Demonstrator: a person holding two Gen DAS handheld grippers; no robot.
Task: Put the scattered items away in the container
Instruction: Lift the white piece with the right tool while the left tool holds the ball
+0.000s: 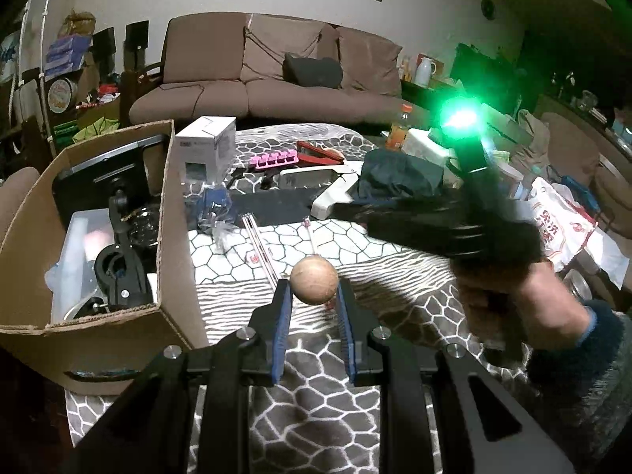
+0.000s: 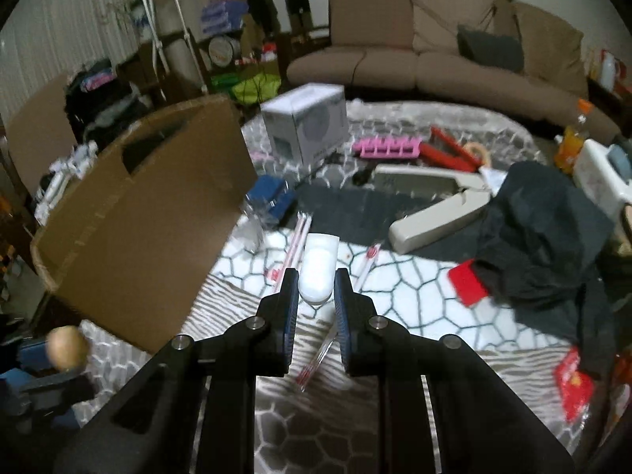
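**Ball and white case held above a cluttered counter**

The left gripper grasps a wooden ball at its fingertips, just right of the open cardboard box. The right gripper has its fingers clenched on a white case, long axis pointing away toward the staplers. Straws, a white carton, a pink rack and dark cloth lie around. Writing is unreadable.

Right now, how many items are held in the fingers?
2: a wooden ball in the left gripper, and a white plastic piece in the right gripper.
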